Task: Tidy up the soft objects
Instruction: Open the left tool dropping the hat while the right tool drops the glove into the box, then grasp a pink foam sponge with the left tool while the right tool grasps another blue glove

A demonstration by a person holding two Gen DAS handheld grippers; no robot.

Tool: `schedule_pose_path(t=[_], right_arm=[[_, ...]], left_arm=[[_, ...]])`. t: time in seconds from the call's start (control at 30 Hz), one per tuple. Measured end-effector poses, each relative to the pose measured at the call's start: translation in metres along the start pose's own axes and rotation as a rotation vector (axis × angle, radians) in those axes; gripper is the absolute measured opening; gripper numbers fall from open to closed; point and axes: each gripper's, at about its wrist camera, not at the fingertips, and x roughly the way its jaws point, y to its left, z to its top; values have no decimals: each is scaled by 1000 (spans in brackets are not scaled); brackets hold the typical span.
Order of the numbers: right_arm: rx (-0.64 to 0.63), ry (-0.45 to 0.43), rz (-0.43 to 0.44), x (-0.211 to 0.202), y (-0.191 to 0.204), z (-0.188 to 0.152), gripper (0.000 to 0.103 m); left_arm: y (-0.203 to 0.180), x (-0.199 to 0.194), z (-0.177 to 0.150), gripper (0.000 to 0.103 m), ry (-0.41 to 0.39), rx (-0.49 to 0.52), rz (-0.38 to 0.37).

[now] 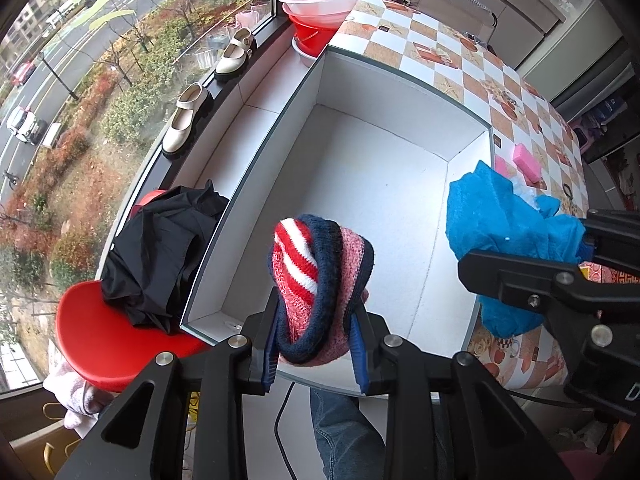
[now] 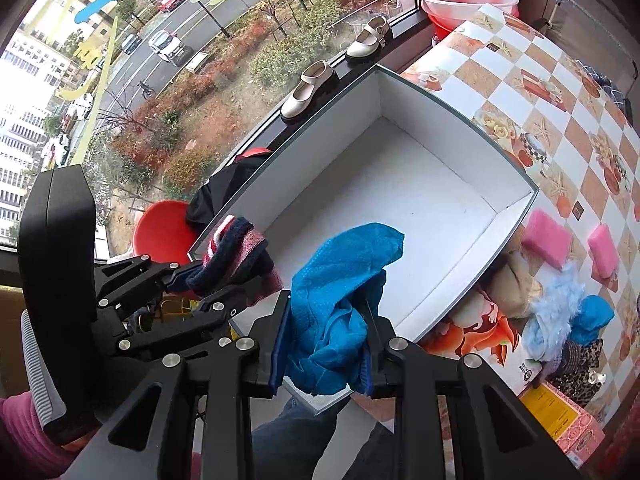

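A big white open box (image 1: 360,184) stands on the checked tablecloth with nothing inside it. My left gripper (image 1: 318,312) is shut on a knitted hat (image 1: 320,264) with red, white, pink and navy stripes, held over the box's near edge. To its right, my right gripper (image 1: 588,248) is shut on a crumpled blue cloth (image 1: 500,220) near the box's right corner. In the right wrist view the blue cloth (image 2: 344,264) hangs between the pads of my right gripper (image 2: 328,308) over the box (image 2: 400,184). The left gripper (image 2: 224,280) with the hat (image 2: 236,248) is at the left.
Two pink sponges (image 2: 546,240) and a heap of fluffy and patterned soft things (image 2: 552,312) lie on the table right of the box. A black garment (image 1: 160,248) rests on a red stool (image 1: 100,340) at the left. Shoes (image 1: 188,120) stand on the window sill, basins (image 1: 324,0) beyond.
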Motion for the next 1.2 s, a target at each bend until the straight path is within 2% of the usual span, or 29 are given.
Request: schedule_pose_path(t=[0.03,0.1,0.17,0.2,0.23,0.27,0.33,0.37,0.43,0.57,0.7,0.8,0.87,0.97,1.03,1.2], right_arm=[[-1,2,-1,1,0,0,30],[1,6,4,2,1,1,30],[9,19,14,5,-1,2,43],[14,16,10,4,-2,2,56],[20,9,4,3,-4,2,65],[27,4,6,2,-6,2,68],[49,0,16,0,-11,3,96],[63,-2,-5,-2,-15,3,101],[91,-14,-14,-10,-24,2,102],[188,-15,-2,-34,-52,-7,102],[299,-39,27,-74,-90,-31,102],[370,-63,-13,-106,-125,-54,102],[432,-81,-49,-125,-153,-70,102],[530,-106,-98,-144,-197,-93,102],[594,-104,-127,-148,-226,-107,102],[698,-69,-132,-135,-292,-133,102]], left_arm=[[0,0,0,34,-3,1,0],[-1,0,-1,45,-10,12,2],[-2,0,-1,76,-20,26,20],[-4,0,-1,81,-23,34,23],[-4,-1,-1,82,-32,38,14],[-4,-2,-1,82,-34,37,-3],[-3,-1,2,85,-26,28,-36],[-2,2,3,95,-20,19,-53],[-2,8,8,102,13,5,-76],[-5,16,16,102,60,-27,-192],[-22,14,27,103,79,-1,-280],[-42,10,37,103,93,26,-367],[-60,6,46,103,97,56,-399],[-94,-5,61,103,107,105,-419],[-117,-5,72,103,119,125,-406],[-175,6,102,103,149,156,-356]])
